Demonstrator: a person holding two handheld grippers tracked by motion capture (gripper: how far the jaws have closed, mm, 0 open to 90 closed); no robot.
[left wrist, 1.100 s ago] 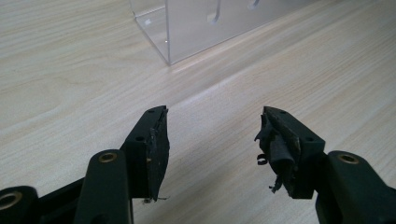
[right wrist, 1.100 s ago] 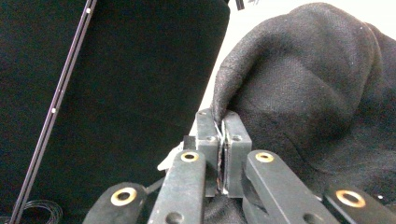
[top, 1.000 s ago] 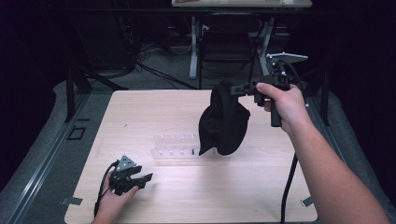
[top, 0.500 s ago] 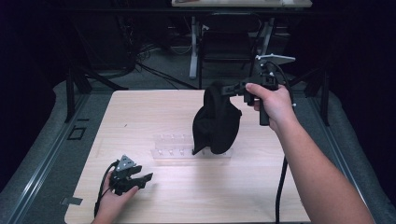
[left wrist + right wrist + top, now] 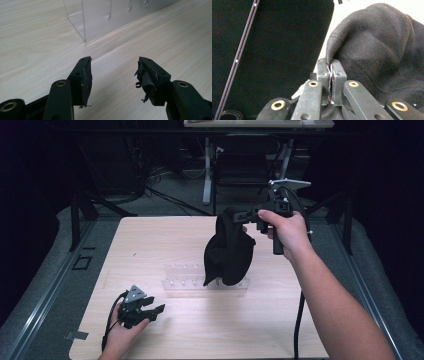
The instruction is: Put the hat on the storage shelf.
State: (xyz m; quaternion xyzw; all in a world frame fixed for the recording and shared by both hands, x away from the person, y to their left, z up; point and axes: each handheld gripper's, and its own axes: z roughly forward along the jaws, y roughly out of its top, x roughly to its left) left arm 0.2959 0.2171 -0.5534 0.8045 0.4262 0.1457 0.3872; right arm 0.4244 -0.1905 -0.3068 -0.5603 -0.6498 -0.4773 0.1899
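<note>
Fabric dominates: a black cloth hangs above the desk centre, pinched at its top edge by the right gripper, fingers closed tight. Beneath sits a clear rack. At seven o'clock, the left gripper rests with fingers spread wide, holding nothing.

Black fabric cap, limp (pinched at its rim), hanging above the table, lower edge over a clear rack

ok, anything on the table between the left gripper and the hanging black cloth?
In the high view, the clear plastic rack lies between the left gripper and the black cloth; the cloth's lower end hangs over its right part. Otherwise bare table.
</note>
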